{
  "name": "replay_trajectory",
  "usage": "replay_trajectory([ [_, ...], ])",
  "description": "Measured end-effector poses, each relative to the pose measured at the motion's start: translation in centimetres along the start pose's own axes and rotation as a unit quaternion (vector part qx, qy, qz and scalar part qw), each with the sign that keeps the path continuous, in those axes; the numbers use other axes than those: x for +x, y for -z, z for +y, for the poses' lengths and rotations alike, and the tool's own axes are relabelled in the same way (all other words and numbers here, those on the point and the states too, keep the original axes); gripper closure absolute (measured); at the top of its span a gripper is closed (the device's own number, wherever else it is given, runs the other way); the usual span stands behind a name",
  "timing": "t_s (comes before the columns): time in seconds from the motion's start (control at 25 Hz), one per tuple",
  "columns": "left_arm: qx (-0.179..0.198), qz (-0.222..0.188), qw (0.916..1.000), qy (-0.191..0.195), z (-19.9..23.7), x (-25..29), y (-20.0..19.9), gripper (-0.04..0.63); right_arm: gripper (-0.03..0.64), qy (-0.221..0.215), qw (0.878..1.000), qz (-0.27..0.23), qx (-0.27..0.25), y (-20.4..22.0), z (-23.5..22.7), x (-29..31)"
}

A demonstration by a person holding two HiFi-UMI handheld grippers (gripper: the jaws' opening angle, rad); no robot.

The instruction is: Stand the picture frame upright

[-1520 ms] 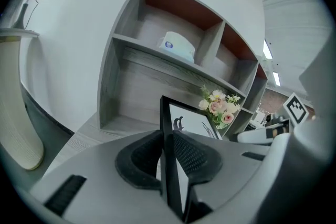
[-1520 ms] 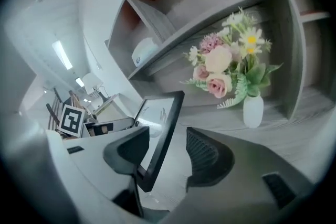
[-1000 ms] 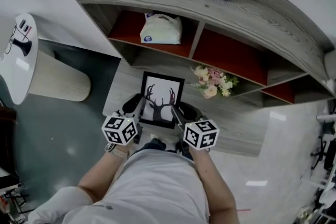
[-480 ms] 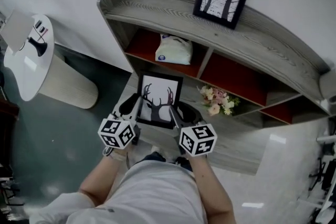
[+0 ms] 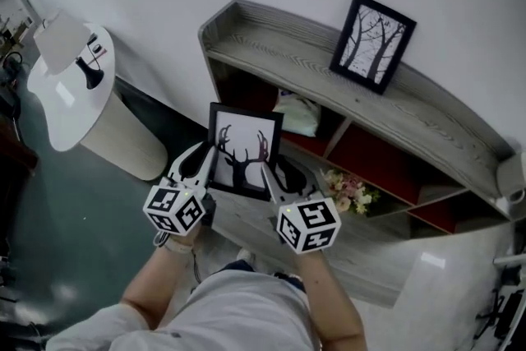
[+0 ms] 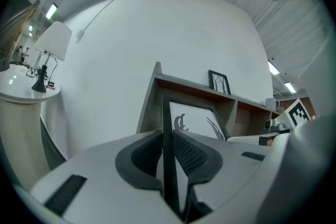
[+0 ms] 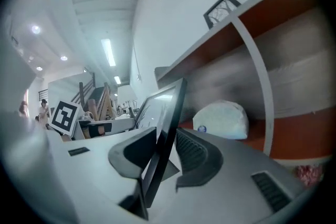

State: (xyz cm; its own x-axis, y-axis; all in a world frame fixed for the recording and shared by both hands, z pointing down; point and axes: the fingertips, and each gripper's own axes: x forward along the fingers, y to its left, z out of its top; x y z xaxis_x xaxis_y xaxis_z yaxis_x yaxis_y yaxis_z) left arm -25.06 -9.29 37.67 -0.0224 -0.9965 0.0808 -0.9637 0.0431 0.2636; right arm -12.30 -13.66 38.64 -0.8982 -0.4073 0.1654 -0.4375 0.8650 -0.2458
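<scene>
A black picture frame (image 5: 243, 150) with a deer-antler print hangs in the air in front of the grey shelf unit (image 5: 329, 78), held at both lower sides. My left gripper (image 5: 203, 168) is shut on its left edge (image 6: 169, 155). My right gripper (image 5: 277, 173) is shut on its right edge (image 7: 165, 134). In both gripper views the frame shows edge-on between the dark pads. A second black frame (image 5: 373, 42) with a tree print stands upright on the shelf's top board, leaning against the wall.
A white bag (image 5: 297, 113) lies in a red-backed compartment, and a bunch of flowers (image 5: 352, 191) sits on the low board. A round white side table (image 5: 74, 86) with a lamp (image 5: 64, 41) stands to the left. The person's arms and grey shirt (image 5: 222, 316) fill the bottom.
Both grippers have lifted the antler frame from near the low board up to the level of the shelf's compartments. The view has swung up, showing more wall.
</scene>
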Motion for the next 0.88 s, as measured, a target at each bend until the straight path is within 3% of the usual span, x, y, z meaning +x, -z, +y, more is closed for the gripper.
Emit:
replay_trajectory([
  [0.36,0.030,-0.086,0.9955,-0.027,0.7,0.0,-10.5,0.520,0.492,-0.019,0.995,-0.067,-0.071,-10.0,3.1,2.1],
  [0.56,0.063,-0.119,0.9909,-0.012,-0.3,0.8,-16.2,0.520,0.492,-0.012,0.991,-0.096,-0.097,-15.6,3.6,2.4],
  [0.88,0.075,-0.156,0.9848,0.019,-2.6,3.6,-23.3,0.522,0.492,0.025,0.981,-0.127,-0.142,-23.8,2.8,2.0],
])
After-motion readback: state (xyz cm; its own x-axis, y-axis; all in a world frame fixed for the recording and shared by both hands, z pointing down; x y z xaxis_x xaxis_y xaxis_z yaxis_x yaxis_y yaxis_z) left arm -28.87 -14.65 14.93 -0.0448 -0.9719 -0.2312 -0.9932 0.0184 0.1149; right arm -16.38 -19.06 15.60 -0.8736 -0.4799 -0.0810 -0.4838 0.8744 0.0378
